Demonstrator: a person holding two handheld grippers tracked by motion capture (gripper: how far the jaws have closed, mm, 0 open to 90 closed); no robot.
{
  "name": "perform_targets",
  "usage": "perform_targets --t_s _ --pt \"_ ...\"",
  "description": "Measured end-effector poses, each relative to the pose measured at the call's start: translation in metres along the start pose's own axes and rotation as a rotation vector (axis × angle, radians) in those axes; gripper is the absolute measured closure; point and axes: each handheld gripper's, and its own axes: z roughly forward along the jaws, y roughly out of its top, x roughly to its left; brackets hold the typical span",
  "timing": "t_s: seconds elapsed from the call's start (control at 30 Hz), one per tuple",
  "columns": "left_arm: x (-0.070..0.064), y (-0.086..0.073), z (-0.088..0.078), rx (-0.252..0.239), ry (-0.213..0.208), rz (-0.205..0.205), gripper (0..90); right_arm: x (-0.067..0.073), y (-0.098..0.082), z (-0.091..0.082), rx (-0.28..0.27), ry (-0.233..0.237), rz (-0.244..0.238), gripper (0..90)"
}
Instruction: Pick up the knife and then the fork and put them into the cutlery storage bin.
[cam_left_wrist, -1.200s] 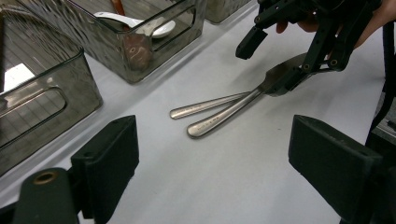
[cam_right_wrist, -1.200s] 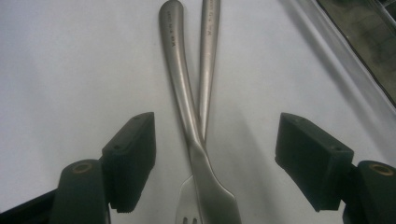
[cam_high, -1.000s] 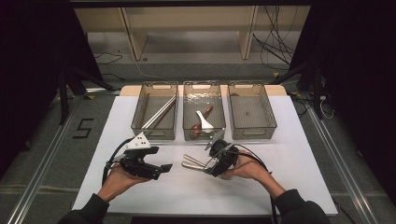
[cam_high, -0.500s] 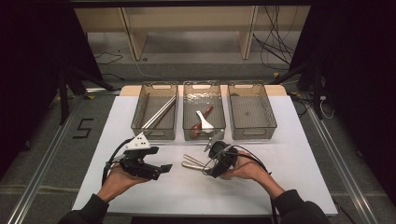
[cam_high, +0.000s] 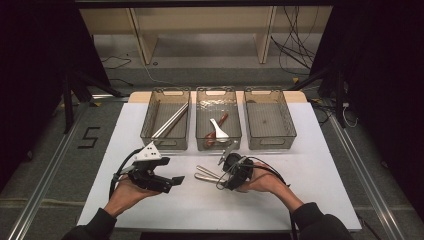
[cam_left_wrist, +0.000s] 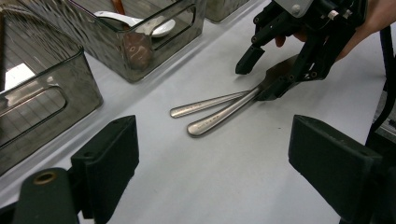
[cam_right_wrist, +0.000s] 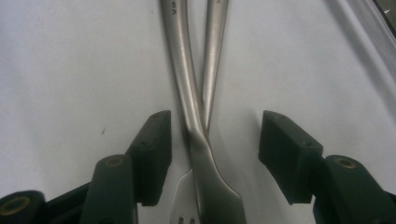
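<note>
right tool (cam_right_wrist: 212, 154) has just been closing, pads not touching yet, round two forks (cam_right_wrist: 196, 116) crossed on the tabletop (cam_right_wrist: 70, 70); thin slick steel, pinch the necks

left tool (cam_left_wrist: 212, 163) gapes empty

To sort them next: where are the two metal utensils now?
The metal utensils lie on the white table, before the middle bin, between the right tool's open jaws.

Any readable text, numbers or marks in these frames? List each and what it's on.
"5": black numeral on the floor, left of the table.
Small stamped marks near the top of both utensil handles in the right gripper view: too small and blurred to read.
Nothing readable on the bins or on either gripper.
</note>
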Motion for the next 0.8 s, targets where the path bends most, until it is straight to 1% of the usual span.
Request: perform_targets --t_s 0.13,0.17,0.2,0.33,0.4,0.5,0.53,0.6,0.63,0.67,0.7,0.73,0.8 --pt "-0.0002 -0.0001 -0.0001 0.0 -0.001 0.002 15.8 -0.0002 -0.0013 0.0004 0.008 -0.001 -0.004 51.1" --pt "-0.0007 -0.0004 -0.0001 0.001 -0.001 0.001 15.7 0.0004 -0.0015 0.0003 0.012 0.003 0.004 52.0" --pt "-0.0006 -0.0005 -0.0003 0.002 -0.002 0.002 15.8 0.0003 -0.0017 0.0003 0.021 0.01 0.0 52.2" --pt "0.0001 -0.0007 -0.0012 0.0 -0.001 0.001 15.7 0.0013 -0.0014 0.0 0.026 0.005 -0.01 57.5" --pt "-0.0003 -0.0005 -0.0011 -0.002 -0.002 0.001 15.7 0.0011 -0.0018 0.0002 0.022 0.003 -0.022 60.9" --pt "-0.0006 -0.0007 -0.0005 -0.002 -0.001 0.003 15.8 0.0036 -0.0018 0.0005 0.019 0.002 -0.029 65.6" --pt "-0.0005 -0.0007 -0.0005 -0.002 -0.001 0.003 15.8 0.0033 -0.002 0.0009 0.014 0.004 -0.044 67.5" --pt "-0.0005 -0.0007 -0.0007 -0.003 -0.002 0.003 15.8 0.005 -0.0014 0.0002 0.024 0.01 -0.045 71.0" --pt "-0.0004 -0.0007 -0.0007 -0.003 -0.002 0.002 15.8 0.0049 -0.0016 0.001 0.017 0.006 -0.061 72.8" --pt "-0.0004 -0.0008 -0.0006 -0.002 -0.002 0.003 15.8 0.0045 -0.0017 0.0014 0.011 0.012 -0.071 74.2" --pt "-0.0006 -0.0008 -0.0005 0.0 -0.002 0.003 15.7 0.005 -0.0015 0.0011 0.016 0.013 -0.074 74.7" --pt "-0.0006 -0.0007 -0.0004 0.002 -0.004 0.005 15.8 0.0064 -0.0007 0.0 0.03 0.016 -0.06 75.1" --pt "-0.0009 -0.0006 -0.0003 0.004 -0.004 0.006 15.8 0.0059 -0.0009 0.001 0.02 0.013 -0.078 75.6"
